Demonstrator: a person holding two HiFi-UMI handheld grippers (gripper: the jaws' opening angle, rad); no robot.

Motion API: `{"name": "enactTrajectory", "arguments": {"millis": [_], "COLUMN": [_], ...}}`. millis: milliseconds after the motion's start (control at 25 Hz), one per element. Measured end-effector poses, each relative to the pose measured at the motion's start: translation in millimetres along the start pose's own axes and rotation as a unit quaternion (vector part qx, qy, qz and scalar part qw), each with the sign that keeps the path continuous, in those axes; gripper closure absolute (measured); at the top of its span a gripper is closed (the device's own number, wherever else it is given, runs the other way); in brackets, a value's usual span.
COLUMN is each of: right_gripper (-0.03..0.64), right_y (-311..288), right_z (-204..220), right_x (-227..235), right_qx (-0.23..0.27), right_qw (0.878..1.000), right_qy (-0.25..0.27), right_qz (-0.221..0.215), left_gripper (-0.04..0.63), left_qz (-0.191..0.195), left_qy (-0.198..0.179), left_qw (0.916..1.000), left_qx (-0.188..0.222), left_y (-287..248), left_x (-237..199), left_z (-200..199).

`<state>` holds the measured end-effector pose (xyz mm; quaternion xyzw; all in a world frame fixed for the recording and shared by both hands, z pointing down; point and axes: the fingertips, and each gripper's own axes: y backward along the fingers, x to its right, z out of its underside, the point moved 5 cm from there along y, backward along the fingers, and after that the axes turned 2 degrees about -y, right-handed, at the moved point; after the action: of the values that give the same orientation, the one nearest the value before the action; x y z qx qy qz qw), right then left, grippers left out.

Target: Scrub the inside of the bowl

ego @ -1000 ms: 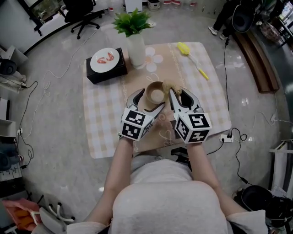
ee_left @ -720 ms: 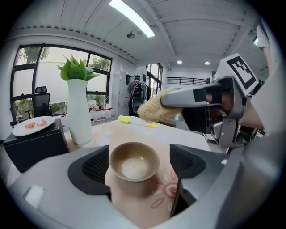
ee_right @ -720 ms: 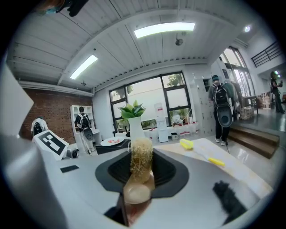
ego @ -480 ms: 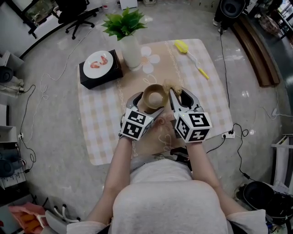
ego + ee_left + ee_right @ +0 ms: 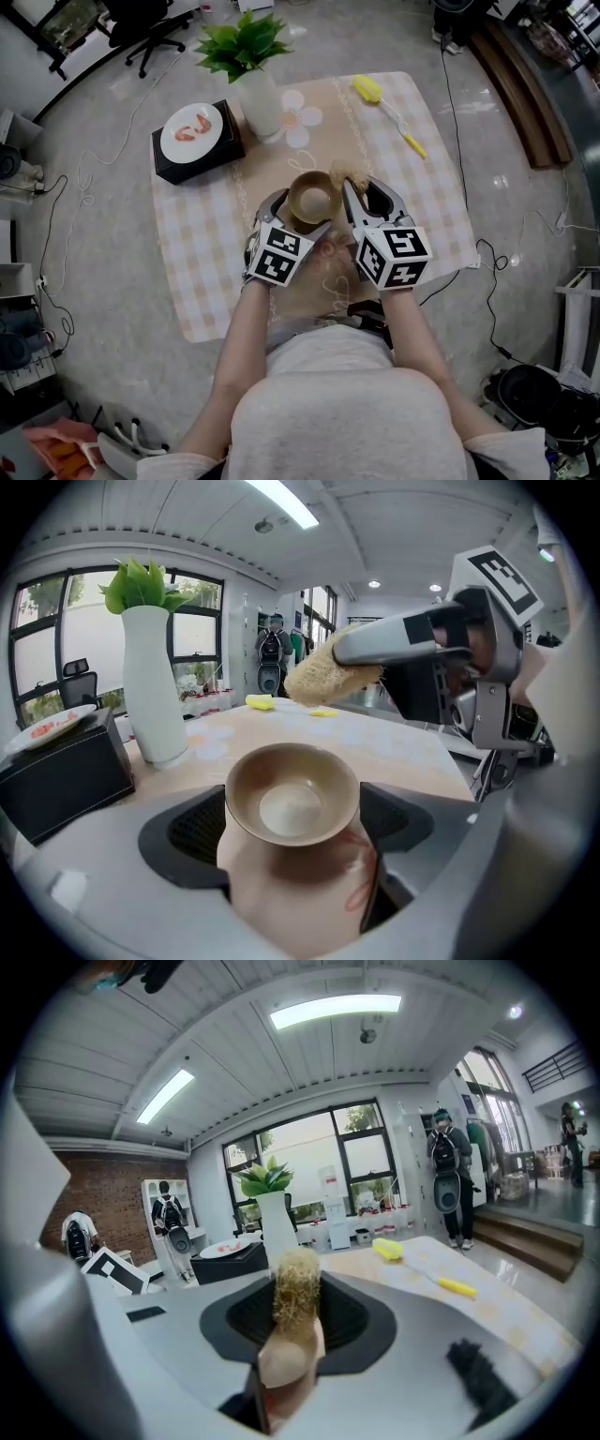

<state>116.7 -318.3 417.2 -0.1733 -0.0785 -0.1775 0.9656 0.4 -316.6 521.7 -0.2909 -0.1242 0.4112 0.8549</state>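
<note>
A tan bowl (image 5: 312,199) sits between the fingers of my left gripper (image 5: 305,210), tilted so its inside faces back along the jaws. In the left gripper view the bowl (image 5: 292,794) spans the gap and its rim touches both black pads. My right gripper (image 5: 354,187) is shut on a straw-coloured fibrous scrubber (image 5: 348,177), which pokes out past its fingertips just right of the bowl's rim. The left gripper view shows that scrubber (image 5: 329,673) above and behind the bowl, apart from it. In the right gripper view the scrubber (image 5: 296,1299) stands upright in the jaws.
The checked tablecloth (image 5: 211,234) covers a low table. A white vase with a green plant (image 5: 256,94) stands at the back. A black box carrying a white plate (image 5: 192,141) is back left, and a yellow brush (image 5: 388,103) lies back right. Cables cross the floor.
Both grippers, bowl and scrubber keep nearly the same pose. The head view has drifted, so the table sits slightly higher and further left in frame.
</note>
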Motion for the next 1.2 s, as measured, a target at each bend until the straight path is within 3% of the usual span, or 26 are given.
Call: {"name": "enactTrajectory", "arguments": {"millis": [160,360,680,960,1200], "right_gripper": [0.514,0.514,0.514,0.514,0.514], "right_y": [-2.2,-16.1,-53.9,-73.7,-83.7], "right_z": [1.9,6.9,16.0,25.3,28.1], "right_x": [-0.4,-11.0,-32.4,-34.9,-31.4], "right_qx": [-0.012,-0.05,-0.129,-0.171,-0.193], "right_qw": [1.0,0.995,0.975,0.962,0.955], "right_qy": [0.007,0.033,0.069,0.074,0.089], "right_qz": [-0.016,-0.081,-0.169,-0.202,-0.205], "left_gripper": [0.143,0.147,0.149,0.147,0.147], "left_qz": [-0.002,-0.002,-0.003,-0.001,0.001], "left_qy": [0.0,0.004,0.004,0.003,0.004], "left_qw": [1.0,1.0,1.0,1.0,1.0], "left_qx": [-0.001,-0.003,-0.007,-0.008,-0.008], "left_y": [-0.8,-1.5,-1.7,-1.5,-1.7], "left_x": [-0.8,-0.9,-0.2,-0.5,-0.1], "left_z": [0.9,3.1,3.7,2.2,4.3]}}
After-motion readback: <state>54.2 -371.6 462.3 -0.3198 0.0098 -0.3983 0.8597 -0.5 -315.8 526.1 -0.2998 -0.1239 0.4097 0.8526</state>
